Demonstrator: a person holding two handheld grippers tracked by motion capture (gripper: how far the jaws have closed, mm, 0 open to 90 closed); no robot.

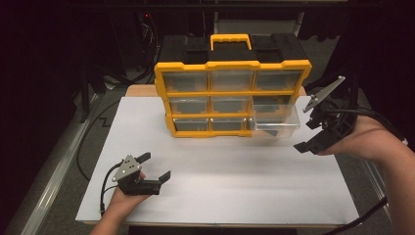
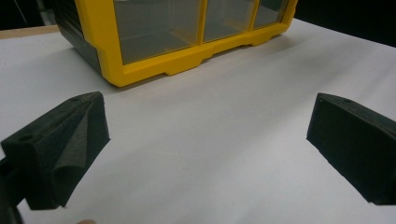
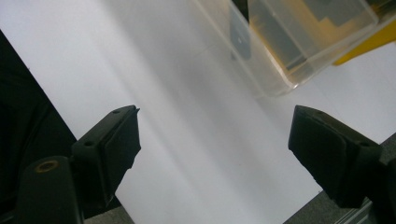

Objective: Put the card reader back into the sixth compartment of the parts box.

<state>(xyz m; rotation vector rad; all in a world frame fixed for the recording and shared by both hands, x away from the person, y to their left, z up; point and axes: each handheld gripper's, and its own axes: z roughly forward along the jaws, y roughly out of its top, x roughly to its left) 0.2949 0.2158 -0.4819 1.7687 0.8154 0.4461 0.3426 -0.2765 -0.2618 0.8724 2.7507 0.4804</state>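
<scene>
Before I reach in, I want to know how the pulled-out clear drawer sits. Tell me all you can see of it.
The clear drawer is a see-through plastic bin, apparently empty, drawn partway forward from the bottom-right slot of the yellow organizer. Its front juts over the white tabletop. The right tongs stand open beside it, not touching.

No readable text in any view

The yellow organiser, its clear drawers and the pulled-out clear drawer carry no label, brand or number that can be made out; the white desk is unmarked, and the black jaws in both gripper views bear no lettering or sign.
</scene>
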